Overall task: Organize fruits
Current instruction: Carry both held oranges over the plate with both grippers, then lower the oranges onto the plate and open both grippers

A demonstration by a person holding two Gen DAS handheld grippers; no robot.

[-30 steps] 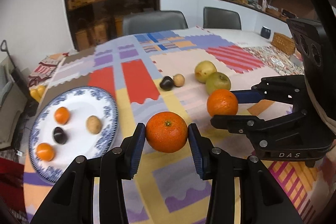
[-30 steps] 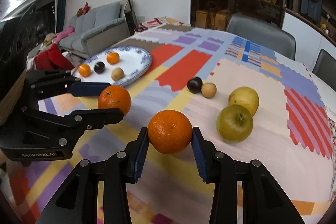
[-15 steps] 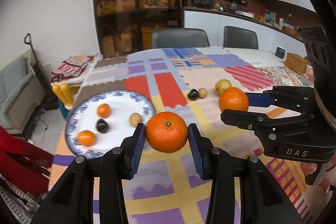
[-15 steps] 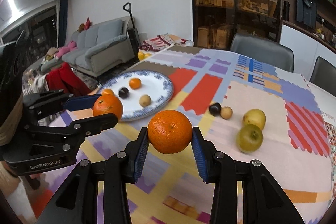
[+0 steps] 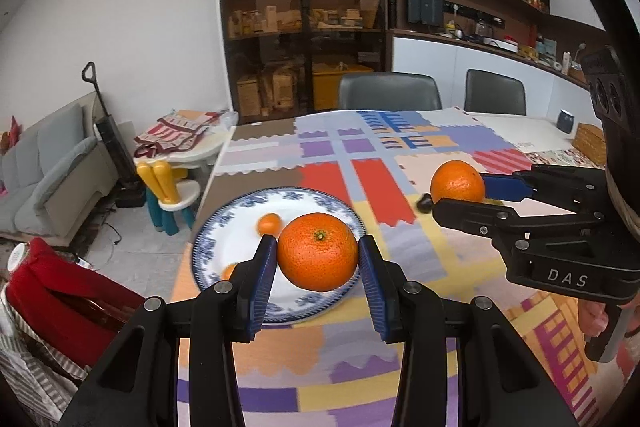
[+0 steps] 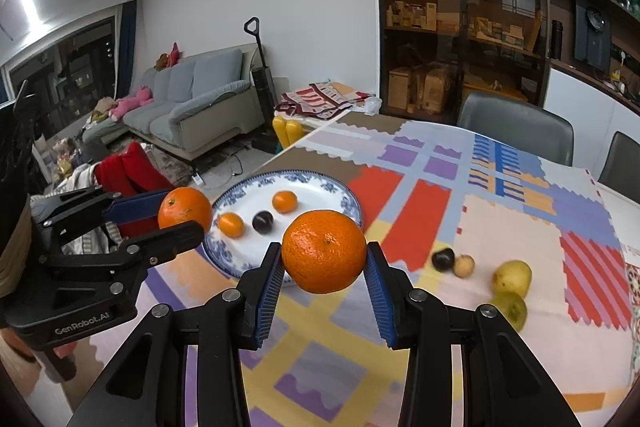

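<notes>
Two oranges ride in the air, one pinched in each pair of tongs. The left tongs (image 5: 318, 263) grip the left orange (image 5: 317, 251) above the blue-rimmed plate (image 6: 320, 183), which already holds two small orange fruits and a dark one. The right tongs (image 6: 323, 275) clamp the right orange (image 6: 324, 256) just right of the plate, over the patchwork counter (image 6: 500, 243). Both tongs sit close together, so they could collide. A round orange released on the crowded plate might roll, knock the small fruits, or slip off the rim.
</notes>
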